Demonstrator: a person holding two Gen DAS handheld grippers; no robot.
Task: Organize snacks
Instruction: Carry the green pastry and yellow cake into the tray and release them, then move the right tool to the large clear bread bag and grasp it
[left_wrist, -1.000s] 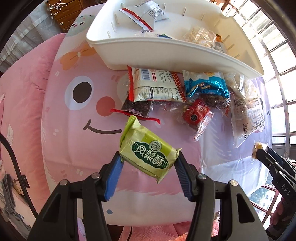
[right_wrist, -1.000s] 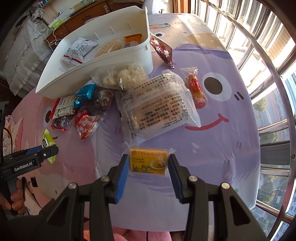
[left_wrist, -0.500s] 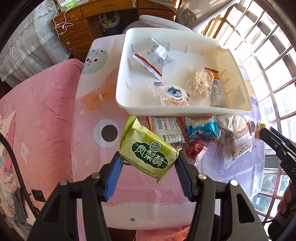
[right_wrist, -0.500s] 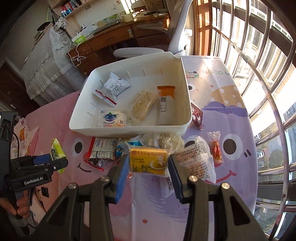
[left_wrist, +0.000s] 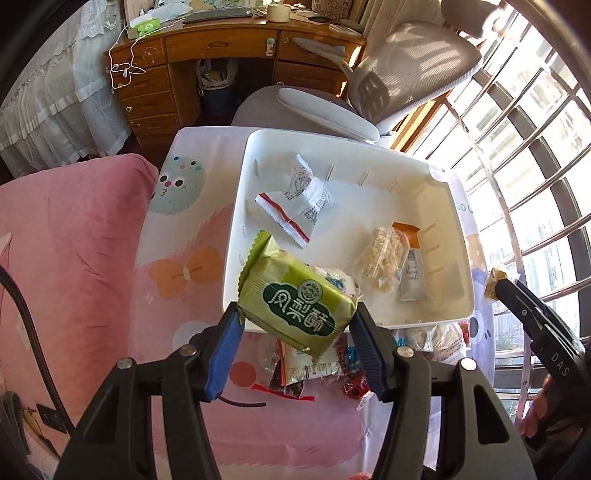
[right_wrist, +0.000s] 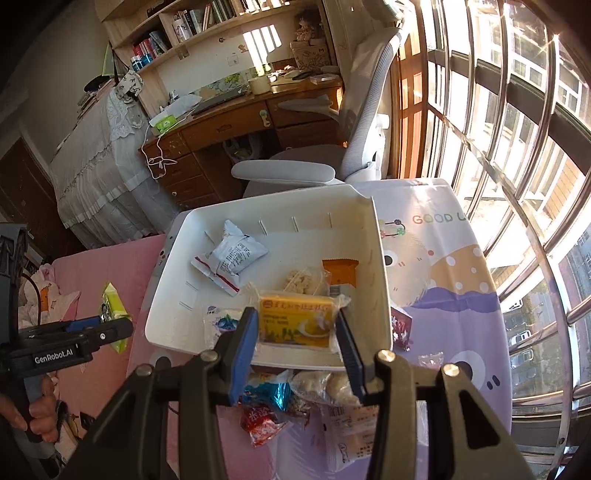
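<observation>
A green foil-wrapped pineapple cake packet (left_wrist: 295, 302) hangs between the jaws of the left gripper (left_wrist: 295, 339), tilted with its long axis running from upper left to lower right across the gap; those jaws have just been opening, and in the left wrist view the packet sits loosely between the blue pads (left_wrist: 223, 354) rather than squeezed, so it may be about to drop. Below and just beyond it lies the white rectangular plastic bin (left_wrist: 236, 221), whose near left corner sits under the packet, so a release here looks likely to land close to the rim rather than well inside. The right gripper (right_wrist: 297, 332) is clamped on a yellow rectangular snack packet (right_wrist: 295, 321), held level with its long axis spanning the jaws, above the bin's near wall (right_wrist: 280, 360) in the right wrist view. Already in the bin are a white-and-red wrapped packet (left_wrist: 299, 199), a clear bag of pale puffed pieces (left_wrist: 380, 258) and an orange-topped sachet (left_wrist: 410, 266). More wrapped snacks (right_wrist: 280, 398) remain heaped on the cartoon-printed cloth of the counter (right_wrist: 443, 295) against the bin's near side. Both hands stand at about the same reach from the bin, the left toward its left corner, the right nearer the middle; each needs a little more forward travel for a clean drop.
</observation>
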